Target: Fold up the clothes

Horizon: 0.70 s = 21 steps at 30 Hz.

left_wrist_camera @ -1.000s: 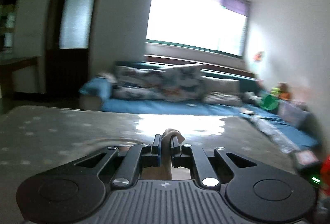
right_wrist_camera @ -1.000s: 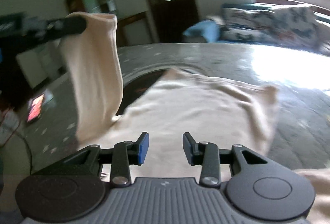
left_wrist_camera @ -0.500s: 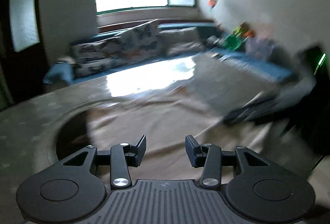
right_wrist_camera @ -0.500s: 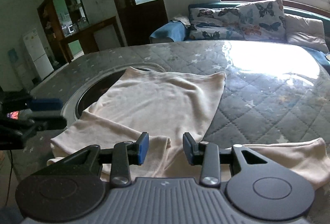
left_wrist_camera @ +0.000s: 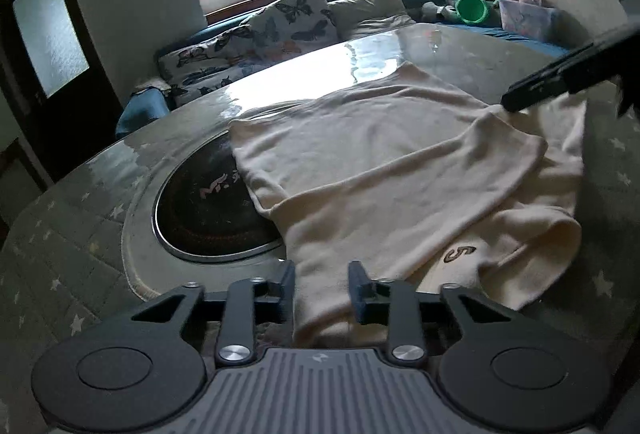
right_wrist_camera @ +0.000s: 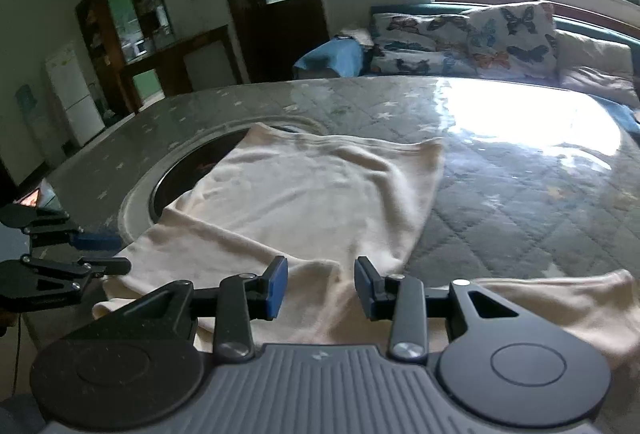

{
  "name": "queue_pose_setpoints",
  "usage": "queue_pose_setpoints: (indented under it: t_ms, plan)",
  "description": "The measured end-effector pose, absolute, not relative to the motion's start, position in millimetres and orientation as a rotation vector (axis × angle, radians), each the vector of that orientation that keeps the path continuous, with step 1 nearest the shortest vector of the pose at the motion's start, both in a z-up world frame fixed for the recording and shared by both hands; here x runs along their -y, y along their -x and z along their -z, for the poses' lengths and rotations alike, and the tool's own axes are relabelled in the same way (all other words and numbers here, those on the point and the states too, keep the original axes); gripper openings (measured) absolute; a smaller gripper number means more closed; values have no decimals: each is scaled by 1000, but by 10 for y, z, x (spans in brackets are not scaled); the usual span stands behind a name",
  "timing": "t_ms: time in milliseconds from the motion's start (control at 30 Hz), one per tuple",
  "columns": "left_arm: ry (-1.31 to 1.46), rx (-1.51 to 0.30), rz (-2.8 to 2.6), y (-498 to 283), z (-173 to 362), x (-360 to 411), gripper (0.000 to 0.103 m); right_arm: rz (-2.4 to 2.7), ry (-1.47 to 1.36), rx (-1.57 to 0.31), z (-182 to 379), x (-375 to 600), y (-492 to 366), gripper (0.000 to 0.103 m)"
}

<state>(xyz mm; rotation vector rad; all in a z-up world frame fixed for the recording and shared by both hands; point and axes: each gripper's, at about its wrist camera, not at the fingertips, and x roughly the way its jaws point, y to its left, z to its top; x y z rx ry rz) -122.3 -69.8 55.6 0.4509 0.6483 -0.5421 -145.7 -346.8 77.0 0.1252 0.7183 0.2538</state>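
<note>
A: One item on the table: a cream garment, knit by the look of it, spread flat, its left edge hanging over a round dark inset in the tabletop. One side is already turned in over the body, and a small printed mark shows near the hem.

B: Left gripper?

A: Jaws are closing, with a gap between them. A strip of the garment's near edge lies between the fingers; I cannot see the pads pressing on it yet.

B: Right gripper?

A: Jaws part-way apart, nothing pinched. The garment runs from just ahead of them away toward the far side, and a second flap lies to their right, close to the body of the tool.

B: Handling?

A: Judged light, soft and limp. It will sag and trail from any single hold, and likely drag on the glossy table cover rather than slide cleanly. Not fragile.

B: Where to take hold?

A: At the doubled near edge between the left jaws, and at the matching corner by the right jaws. Two holds on one edge should keep the fold line straight; a pinch mid-panel would only bunch it.
</note>
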Motion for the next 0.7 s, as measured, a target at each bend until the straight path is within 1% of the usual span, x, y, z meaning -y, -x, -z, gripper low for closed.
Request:
queue_pose_setpoints:
  t_ms: [33, 133, 233, 300, 333, 367, 433, 467, 500, 700]
  plan:
    - [-458, -647, 538, 1217, -537, 697, 13, -236, -138, -718, -772, 3524, 1489, 37]
    - [-469, -645, 515, 1194, -504, 674, 5, -202, -177, -726, -759, 3653, 1581, 37]
    - [-470, -638, 486, 1155, -504, 649, 2, -213, -152, -727, -742, 3592, 1620, 37]
    - [-430, -646, 511, 1146, -541, 593, 3, -240, -141, -726, -719, 3511, 1605, 37]
    - [-400, -654, 527, 1144, -567, 556, 4, -258, -137, -729, -700, 3450, 1586, 37]
    - [-382, -658, 533, 1150, -591, 527, 7, -273, -131, -732, -682, 3395, 1571, 37]
    - [-393, -635, 546, 1210, -636, 484, 8, -302, -124, -737, -656, 3321, 1558, 37]
    - [-408, -622, 556, 1246, -650, 472, 15, -315, -121, -743, -652, 3298, 1557, 37]
    - [-427, -612, 568, 1282, -655, 468, 16, -323, -117, -746, -654, 3282, 1560, 37]
    - [-542, -584, 633, 1405, -573, 526, 18, -329, -111, -748, -701, 3294, 1603, 37]
